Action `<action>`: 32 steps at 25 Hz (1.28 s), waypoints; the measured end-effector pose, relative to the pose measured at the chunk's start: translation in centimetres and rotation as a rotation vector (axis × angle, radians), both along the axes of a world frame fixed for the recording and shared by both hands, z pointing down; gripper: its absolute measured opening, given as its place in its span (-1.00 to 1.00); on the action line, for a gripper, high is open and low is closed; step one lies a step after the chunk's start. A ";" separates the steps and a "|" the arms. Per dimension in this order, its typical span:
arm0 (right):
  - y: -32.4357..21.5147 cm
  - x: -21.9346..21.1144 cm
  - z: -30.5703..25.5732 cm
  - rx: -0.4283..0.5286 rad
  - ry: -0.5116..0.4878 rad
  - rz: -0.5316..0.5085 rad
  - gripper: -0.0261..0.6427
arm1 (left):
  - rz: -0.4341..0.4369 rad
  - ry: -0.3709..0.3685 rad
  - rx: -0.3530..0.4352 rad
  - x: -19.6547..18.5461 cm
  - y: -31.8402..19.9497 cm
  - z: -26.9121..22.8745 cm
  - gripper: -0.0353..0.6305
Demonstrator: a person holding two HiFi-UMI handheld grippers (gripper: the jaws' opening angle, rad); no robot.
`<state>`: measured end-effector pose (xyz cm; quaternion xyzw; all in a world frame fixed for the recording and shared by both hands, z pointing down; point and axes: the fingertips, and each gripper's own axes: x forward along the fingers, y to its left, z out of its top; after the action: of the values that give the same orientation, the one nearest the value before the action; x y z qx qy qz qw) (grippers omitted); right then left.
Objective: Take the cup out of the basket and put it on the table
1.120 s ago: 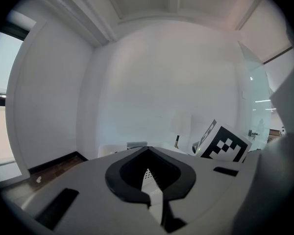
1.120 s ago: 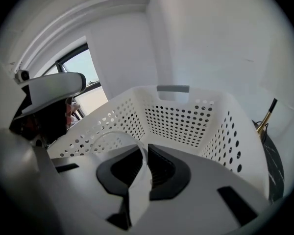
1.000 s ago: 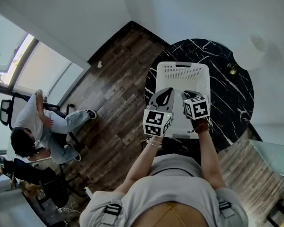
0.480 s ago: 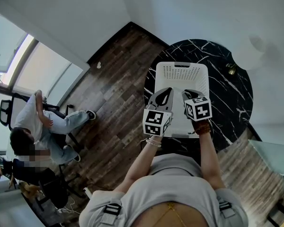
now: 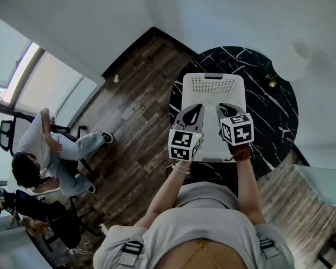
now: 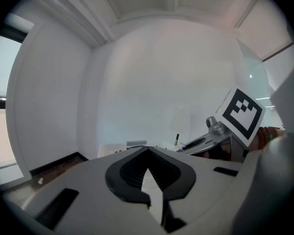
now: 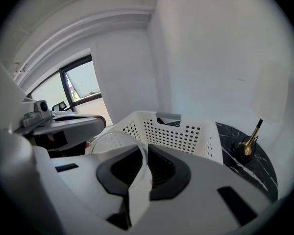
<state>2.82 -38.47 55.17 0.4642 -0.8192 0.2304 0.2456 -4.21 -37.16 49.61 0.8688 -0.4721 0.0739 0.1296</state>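
Right gripper [image 7: 143, 153] jaws narrow, pinching the clear cup [image 7: 110, 140] by its wall, over the near end of the white basket [image 7: 186, 131]. The basket sits on the black table [image 7: 258, 169]. Left gripper [image 6: 147, 151] closed, empty, just beside. Brass ornament [image 7: 246, 146] near basket.

Left tool [image 5: 197, 107], right tool [image 5: 222, 107] above white basket [image 5: 213, 78]

White perforated basket [image 5: 214, 86], black white-veined table [image 5: 271, 116]

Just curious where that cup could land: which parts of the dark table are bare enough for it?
Widest bare table lies right of the basket, nearer than the small brass object. A narrower strip curves behind the basket's far wall. The left edge is a thin sliver; the basket fills the middle.
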 end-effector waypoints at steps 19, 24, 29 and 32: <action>0.5 1.1 -4.5 0.095 -0.038 0.022 -0.82 | -0.014 -0.007 0.000 -0.2 0.2 0.0 -0.88; 0.7 1.3 -6.0 0.123 -0.057 0.025 -0.82 | -0.018 -0.006 0.001 -0.2 0.3 -0.1 -0.88; 1.1 1.9 -6.9 0.145 -0.066 0.034 -0.82 | -0.018 -0.006 0.001 0.1 0.4 0.0 -0.88; 1.2 2.1 -7.6 0.158 -0.074 0.039 -0.82 | -0.017 0.000 -0.003 0.3 0.4 0.0 -0.88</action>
<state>4.96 -37.23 47.59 0.4894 -0.8341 0.1866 0.1732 -3.88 -36.75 49.64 0.8647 -0.4793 0.0736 0.1313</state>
